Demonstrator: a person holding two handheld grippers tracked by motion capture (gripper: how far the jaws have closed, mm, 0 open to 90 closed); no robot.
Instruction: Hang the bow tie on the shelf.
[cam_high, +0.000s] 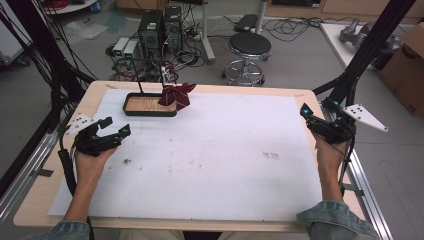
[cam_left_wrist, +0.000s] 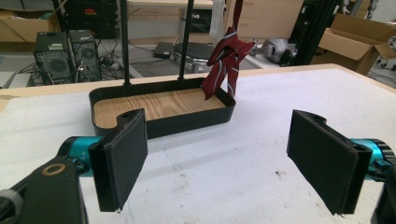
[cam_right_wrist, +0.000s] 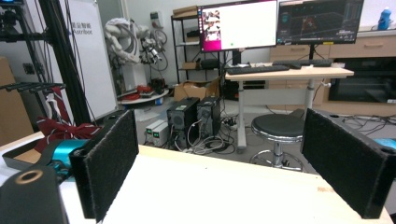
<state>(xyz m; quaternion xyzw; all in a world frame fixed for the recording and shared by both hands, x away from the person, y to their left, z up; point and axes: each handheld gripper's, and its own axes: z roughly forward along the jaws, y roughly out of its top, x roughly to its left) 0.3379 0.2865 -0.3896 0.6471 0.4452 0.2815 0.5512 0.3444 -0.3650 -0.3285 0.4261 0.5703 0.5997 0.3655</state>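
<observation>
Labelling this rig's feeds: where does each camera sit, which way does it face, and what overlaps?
High view: above the person's side, looking forward and down on the table; both forearms, left gripper and right gripper show.
Left gripper view: rides the left gripper, faces the black tray and dark red tie; its open jaws rise below.
Right gripper view: rides the right gripper, faces across the table's edge to the stool and monitors; open jaws below.
Shared: tray and tie in all three.
</observation>
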